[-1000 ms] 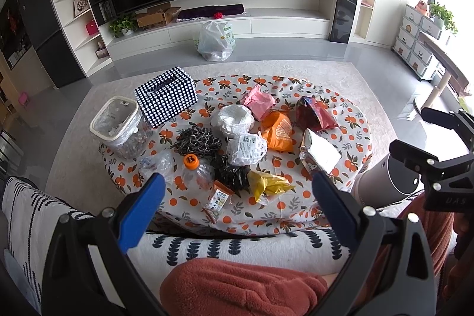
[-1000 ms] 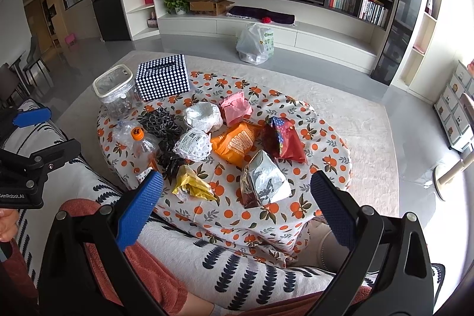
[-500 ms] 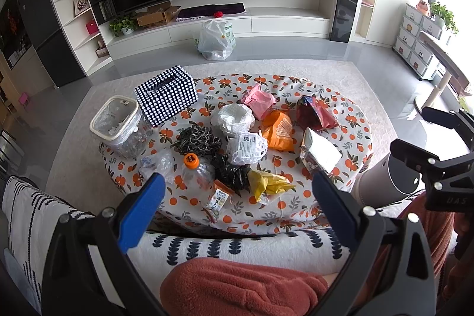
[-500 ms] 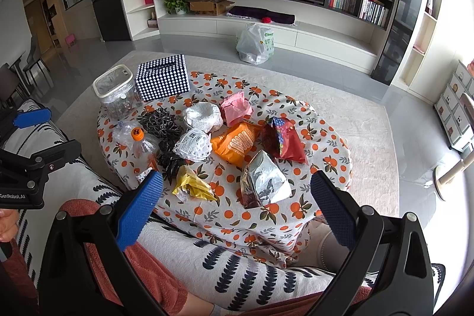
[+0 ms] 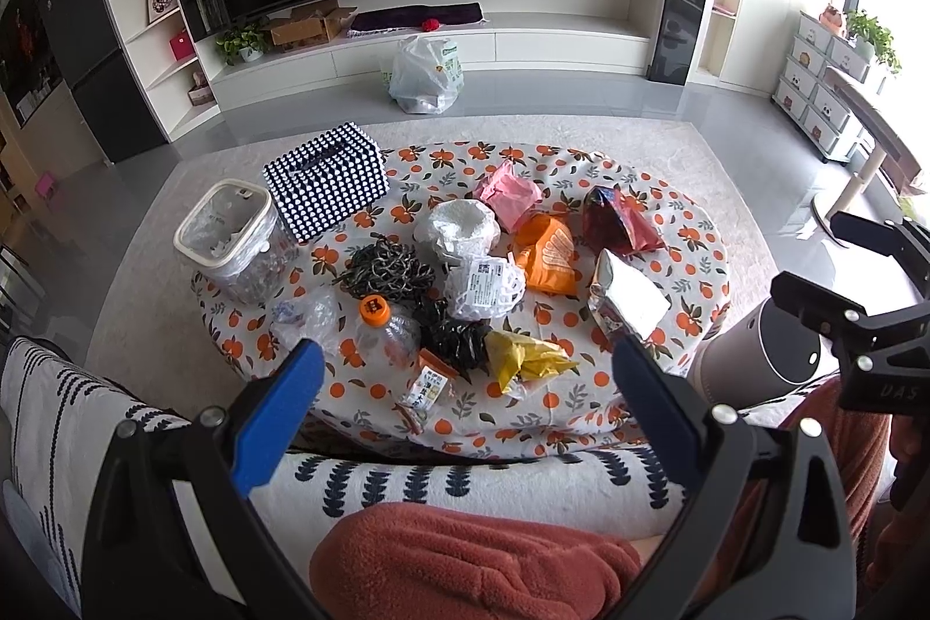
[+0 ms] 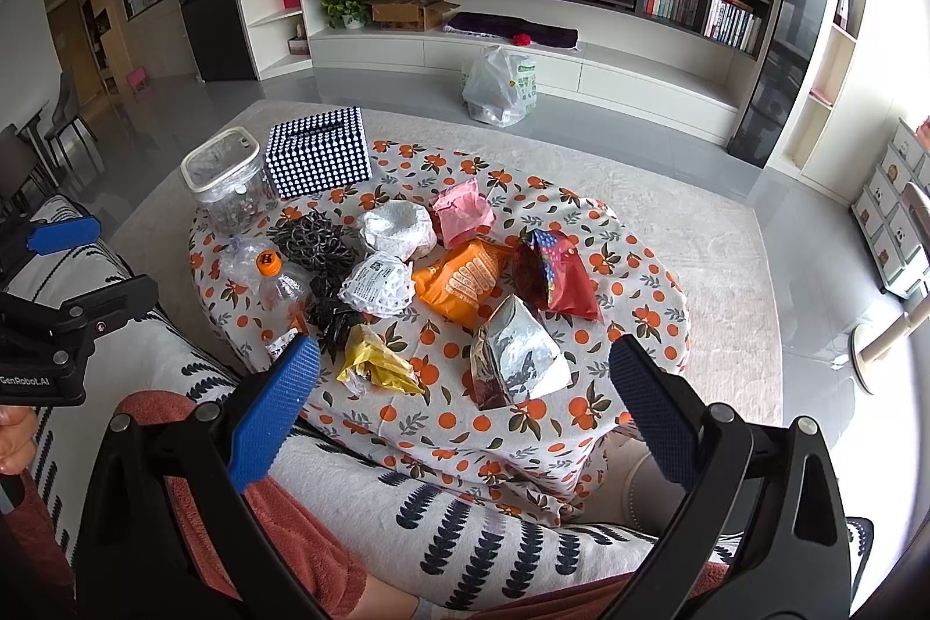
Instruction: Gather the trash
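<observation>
Trash lies on a low table with an orange-print cloth (image 5: 686, 236): a yellow wrapper (image 5: 526, 358), a silver bag (image 5: 628, 300), an orange bag (image 5: 546, 254), a red bag (image 5: 619, 222), a pink bag (image 5: 508, 196), white wrappers (image 5: 462, 228), black netting (image 5: 383, 268) and a crushed bottle with an orange cap (image 5: 386, 332). My left gripper (image 5: 465, 390) is open and empty, held back from the table's near edge. My right gripper (image 6: 462, 387) is open and empty, above the near edge by the silver bag (image 6: 514, 361).
A clear lidded container (image 5: 232, 239) and a black-and-white dotted box (image 5: 328, 181) stand at the table's far left. A grey cylindrical bin (image 5: 761, 358) stands right of the table. A filled white plastic bag (image 5: 427, 74) sits on the floor by the TV unit.
</observation>
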`<state>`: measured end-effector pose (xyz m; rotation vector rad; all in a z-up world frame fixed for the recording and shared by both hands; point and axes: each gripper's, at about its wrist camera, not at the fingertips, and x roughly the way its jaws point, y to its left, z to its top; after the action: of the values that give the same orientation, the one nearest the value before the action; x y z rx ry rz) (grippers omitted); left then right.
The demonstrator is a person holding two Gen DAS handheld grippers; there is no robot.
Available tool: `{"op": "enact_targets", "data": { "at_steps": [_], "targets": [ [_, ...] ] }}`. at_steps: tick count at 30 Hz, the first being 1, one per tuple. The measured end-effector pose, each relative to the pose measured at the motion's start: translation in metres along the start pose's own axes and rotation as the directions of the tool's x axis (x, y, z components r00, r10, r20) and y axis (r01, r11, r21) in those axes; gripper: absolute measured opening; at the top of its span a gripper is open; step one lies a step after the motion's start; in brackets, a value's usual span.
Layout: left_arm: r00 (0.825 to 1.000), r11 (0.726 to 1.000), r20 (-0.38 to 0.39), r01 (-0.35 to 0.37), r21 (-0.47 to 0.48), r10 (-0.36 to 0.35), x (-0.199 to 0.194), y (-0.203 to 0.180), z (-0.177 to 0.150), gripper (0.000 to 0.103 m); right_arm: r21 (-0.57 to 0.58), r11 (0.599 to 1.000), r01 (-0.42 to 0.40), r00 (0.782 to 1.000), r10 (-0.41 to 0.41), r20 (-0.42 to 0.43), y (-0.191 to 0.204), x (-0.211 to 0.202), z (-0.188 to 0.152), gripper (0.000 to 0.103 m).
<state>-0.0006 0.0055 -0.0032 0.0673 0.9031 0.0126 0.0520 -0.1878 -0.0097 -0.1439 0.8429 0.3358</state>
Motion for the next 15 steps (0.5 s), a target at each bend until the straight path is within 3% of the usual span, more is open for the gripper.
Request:
{"op": "enact_targets", "data": {
  "at_steps": [15],
  "targets": [
    [1.0, 1.0, -0.008, 0.014, -0.002, -0.014, 0.0003, 0.0004, -0.0026, 0.099, 0.005, 1.0, 0.008, 1.0, -0.008, 0.003, -0.0027, 0.0, 0.0037, 0.096]
  ]
}}
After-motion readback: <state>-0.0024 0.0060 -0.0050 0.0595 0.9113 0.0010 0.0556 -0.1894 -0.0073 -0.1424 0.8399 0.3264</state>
